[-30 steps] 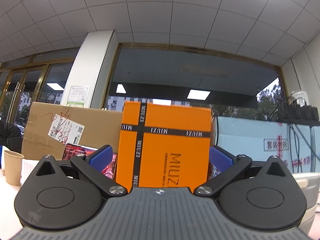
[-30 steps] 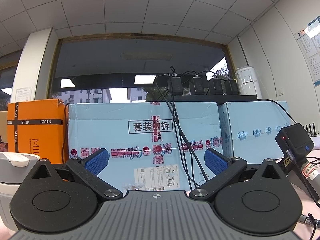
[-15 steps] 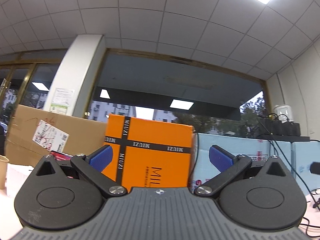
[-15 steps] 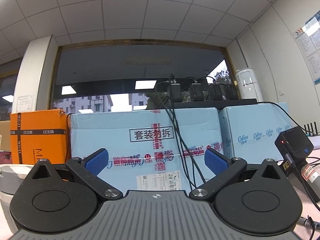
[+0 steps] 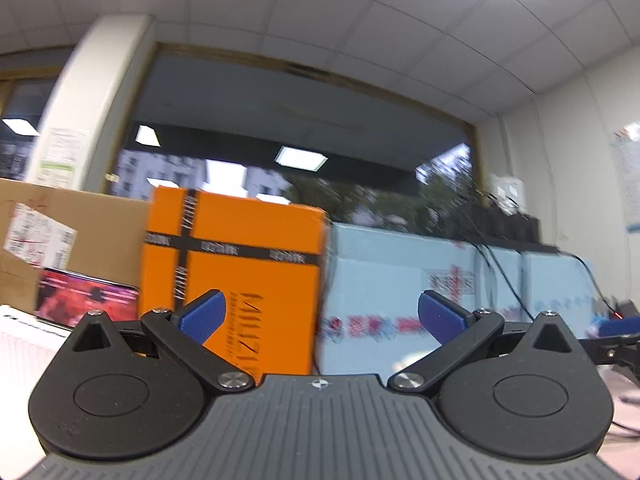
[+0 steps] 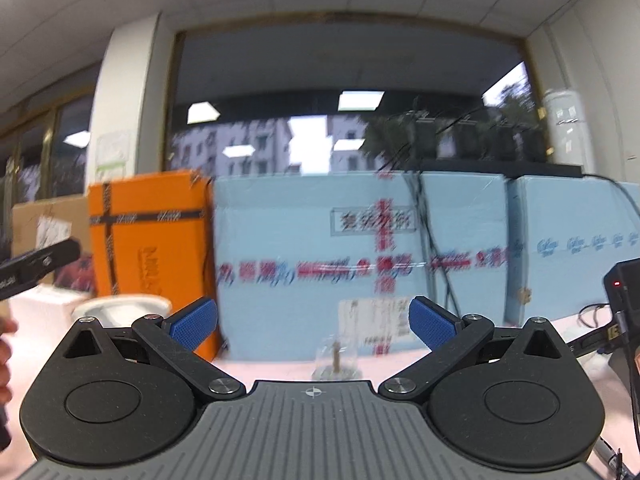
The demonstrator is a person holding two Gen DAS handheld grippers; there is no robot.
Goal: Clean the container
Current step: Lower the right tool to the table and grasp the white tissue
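My left gripper (image 5: 320, 316) is open and empty, held in the air facing stacked boxes. My right gripper (image 6: 312, 318) is open and empty too. In the right wrist view a small clear glass container (image 6: 335, 362) with a thin stick in it stands on the pinkish table (image 6: 272, 368), just beyond and between my fingers. A white round container with a lid (image 6: 124, 310) sits at the left near the orange box. The left wrist view shows neither container. Both views are motion-blurred.
An orange box (image 5: 232, 280) (image 6: 148, 236), pale blue cartons (image 5: 420, 296) (image 6: 360, 264) and a brown cardboard box (image 5: 60, 236) line the back. Cables (image 6: 432, 248) hang over the cartons. A black device with a red light (image 6: 624, 292) stands at the right. The other gripper (image 6: 36, 266) shows at the left.
Both grippers have swung: the left turned right, bringing the blue cartons into view; the right turned left and pulled back, revealing the glass container and the white container. Jaws stayed open.
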